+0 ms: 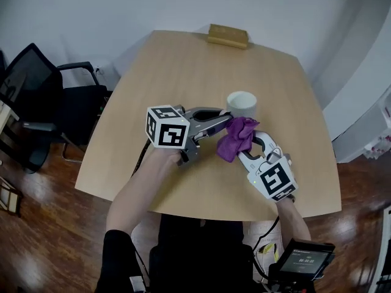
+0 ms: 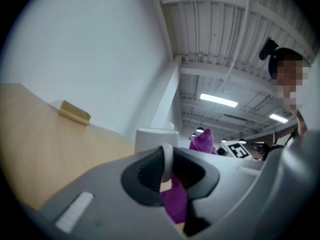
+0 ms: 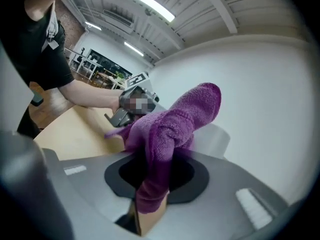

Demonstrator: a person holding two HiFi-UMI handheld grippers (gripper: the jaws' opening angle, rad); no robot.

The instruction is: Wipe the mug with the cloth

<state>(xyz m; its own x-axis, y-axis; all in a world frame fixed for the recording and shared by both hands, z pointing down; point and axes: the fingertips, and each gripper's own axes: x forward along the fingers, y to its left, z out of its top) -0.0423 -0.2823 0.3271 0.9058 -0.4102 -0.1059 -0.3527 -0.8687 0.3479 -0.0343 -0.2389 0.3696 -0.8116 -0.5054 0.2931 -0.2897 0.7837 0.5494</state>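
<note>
Gripping the mug (image 1: 242, 104) by the handle (image 2: 168, 156), the left gripper (image 1: 221, 119) holds it upright — the right gripper (image 1: 255, 144), clamped on the purple cloth (image 1: 237, 138), has the mug just ahead of its jaws.

Mug (image 1: 242, 104) at table (image 1: 183, 66) middle. Left gripper (image 1: 221, 119) grips its handle from the left. Cloth (image 1: 237, 138) in right gripper (image 1: 245, 146), just before mug. Block (image 1: 228, 35) at far edge. Chair (image 1: 36, 102) left of table.

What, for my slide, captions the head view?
Left gripper grips round white mug; right gripper holds purple terry cloth alongside.
</note>
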